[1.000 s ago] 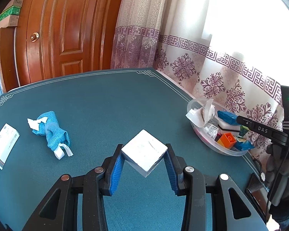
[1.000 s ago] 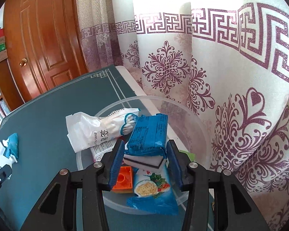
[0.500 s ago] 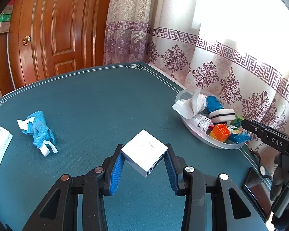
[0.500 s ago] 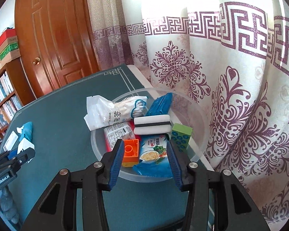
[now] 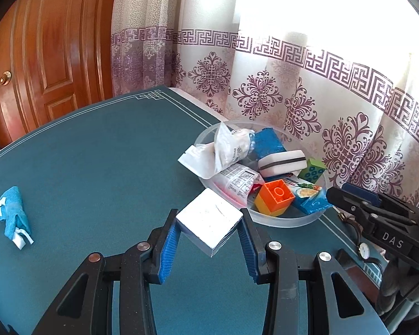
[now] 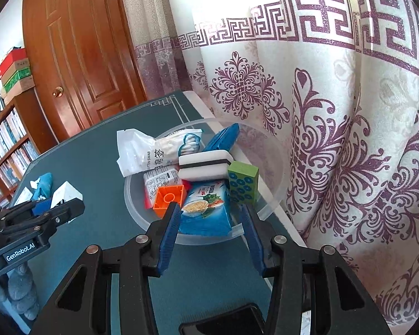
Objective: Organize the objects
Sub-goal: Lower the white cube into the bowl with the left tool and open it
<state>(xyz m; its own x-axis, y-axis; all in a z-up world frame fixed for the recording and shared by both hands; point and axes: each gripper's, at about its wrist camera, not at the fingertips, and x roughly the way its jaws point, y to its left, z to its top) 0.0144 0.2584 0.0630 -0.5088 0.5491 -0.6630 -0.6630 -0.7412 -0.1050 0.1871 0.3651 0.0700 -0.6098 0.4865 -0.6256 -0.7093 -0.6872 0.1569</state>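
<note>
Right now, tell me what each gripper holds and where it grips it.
The left gripper holds a white box, tilted, pinched on two opposite sides between the blue pads. The right gripper is open and holds nothing.

The left tongs (image 5: 208, 240) point toward 12 o'clock in their own wrist view, blue-padded jaws clamped on a white box (image 5: 209, 224) held tilted between them, clear of the table. In the right wrist view they show at 9 o'clock, carried by a grey-gloved hand (image 6: 19, 293). The right tongs (image 6: 211, 234) also point toward 12 o'clock, jaws spread wide with nothing gripped. In the left wrist view their black body reaches in from 3 o'clock, a gloved hand (image 5: 399, 290) beneath it.
</note>
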